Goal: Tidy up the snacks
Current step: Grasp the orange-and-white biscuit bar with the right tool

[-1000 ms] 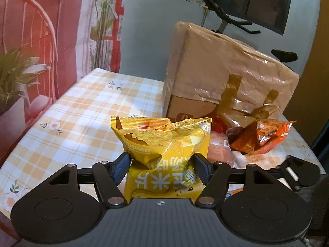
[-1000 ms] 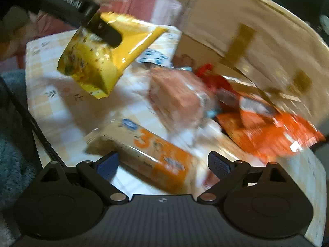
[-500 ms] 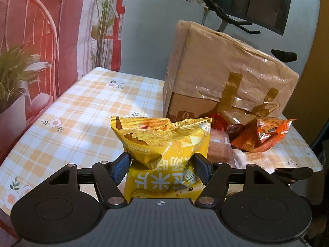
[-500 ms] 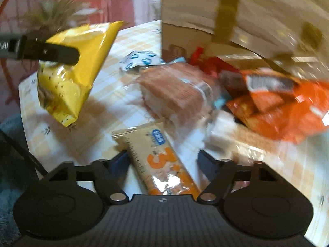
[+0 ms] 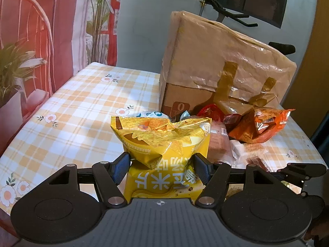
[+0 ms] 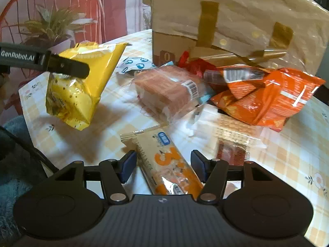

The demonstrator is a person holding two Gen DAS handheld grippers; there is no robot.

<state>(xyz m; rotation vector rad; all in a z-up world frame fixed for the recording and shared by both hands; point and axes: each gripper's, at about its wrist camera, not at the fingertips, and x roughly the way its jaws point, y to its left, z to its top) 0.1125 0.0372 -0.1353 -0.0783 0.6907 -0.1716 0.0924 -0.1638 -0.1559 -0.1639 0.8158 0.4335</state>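
Note:
My left gripper [image 5: 161, 164] is shut on a yellow snack bag [image 5: 162, 140] and holds it up above the checked tablecloth [image 5: 82, 111]. The right wrist view shows the same yellow bag [image 6: 82, 86] hanging from a left finger [image 6: 67, 68] at the upper left. My right gripper [image 6: 163, 164] has narrowed around a long cracker pack [image 6: 156, 144], beige with an orange print. The pack lies lengthwise between the pads, its near end hidden under the gripper body. It stays with the gripper as the table shifts behind.
A taped cardboard box in plastic wrap [image 5: 222, 65] stands at the back. In front of it lie an orange chip bag [image 6: 267, 98], a pink bread pack [image 6: 164, 92], a red packet [image 6: 195, 65], a blue-white packet [image 6: 133, 63] and a clear wafer pack [image 6: 230, 140]. A chair and plant [image 6: 49, 26] stand to the left.
My right gripper's jaws went from wide apart to narrow around the cracker pack, and the wrist rolled. The left gripper and its yellow bag kept still.

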